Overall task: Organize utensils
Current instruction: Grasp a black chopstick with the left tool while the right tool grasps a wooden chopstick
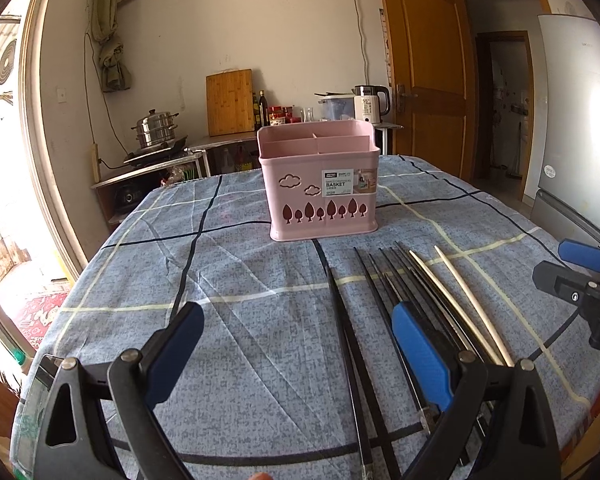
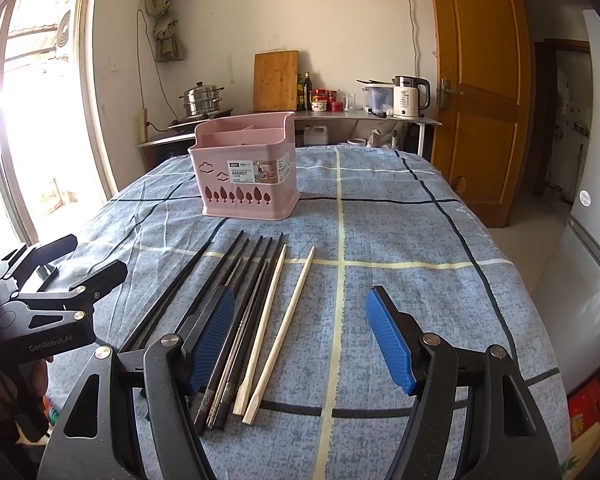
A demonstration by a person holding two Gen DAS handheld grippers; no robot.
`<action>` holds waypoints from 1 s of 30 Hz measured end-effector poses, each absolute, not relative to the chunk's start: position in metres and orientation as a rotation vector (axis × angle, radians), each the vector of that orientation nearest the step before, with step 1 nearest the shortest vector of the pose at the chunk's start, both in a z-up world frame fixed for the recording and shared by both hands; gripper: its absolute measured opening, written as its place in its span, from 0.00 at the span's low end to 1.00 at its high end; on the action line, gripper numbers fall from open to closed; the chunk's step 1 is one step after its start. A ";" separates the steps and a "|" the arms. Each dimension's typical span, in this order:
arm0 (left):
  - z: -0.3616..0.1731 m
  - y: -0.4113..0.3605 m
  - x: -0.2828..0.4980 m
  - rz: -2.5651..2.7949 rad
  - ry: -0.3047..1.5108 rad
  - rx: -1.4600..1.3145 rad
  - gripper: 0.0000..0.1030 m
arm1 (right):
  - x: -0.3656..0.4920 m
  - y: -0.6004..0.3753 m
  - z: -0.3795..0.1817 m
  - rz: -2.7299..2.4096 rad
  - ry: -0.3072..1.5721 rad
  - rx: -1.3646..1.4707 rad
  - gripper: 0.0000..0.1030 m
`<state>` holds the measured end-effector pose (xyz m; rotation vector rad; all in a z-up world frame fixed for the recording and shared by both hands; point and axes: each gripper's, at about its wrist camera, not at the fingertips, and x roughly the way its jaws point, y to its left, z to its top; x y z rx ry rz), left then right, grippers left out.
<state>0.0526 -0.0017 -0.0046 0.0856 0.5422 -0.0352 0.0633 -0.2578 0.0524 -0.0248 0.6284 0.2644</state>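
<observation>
A pink utensil basket (image 1: 319, 184) (image 2: 247, 176) with empty compartments stands on the table's far side. Several black chopsticks (image 1: 384, 280) (image 2: 256, 268) and two pale wooden chopsticks (image 1: 466, 292) (image 2: 296, 304) lie side by side on the blue checked tablecloth (image 1: 240, 264) (image 2: 400, 232) in front of it. My left gripper (image 1: 300, 344) is open and empty, its right finger over the black chopsticks. My right gripper (image 2: 302, 328) is open and empty, with the wooden chopsticks lying between its fingers. Each gripper shows at the edge of the other's view.
Behind the table a steel counter holds a steamer pot (image 1: 156, 130), a bamboo cutting board (image 2: 275, 80), bottles and a kettle (image 2: 410, 96). A wooden door (image 2: 476, 88) stands at the right, a fridge (image 1: 580, 120) beside the table, a bright window on the left.
</observation>
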 end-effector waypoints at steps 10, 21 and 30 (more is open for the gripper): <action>-0.030 -0.002 0.126 -0.129 0.789 0.055 0.76 | 0.134 -0.250 0.027 0.259 0.813 -0.043 0.42; -0.039 -0.014 0.166 -0.166 0.896 0.036 0.54 | 0.187 -0.242 0.009 0.275 0.950 -0.013 0.24; -0.046 -0.024 0.174 -0.172 0.930 0.072 0.41 | 0.205 -0.234 -0.005 0.265 1.000 -0.037 0.14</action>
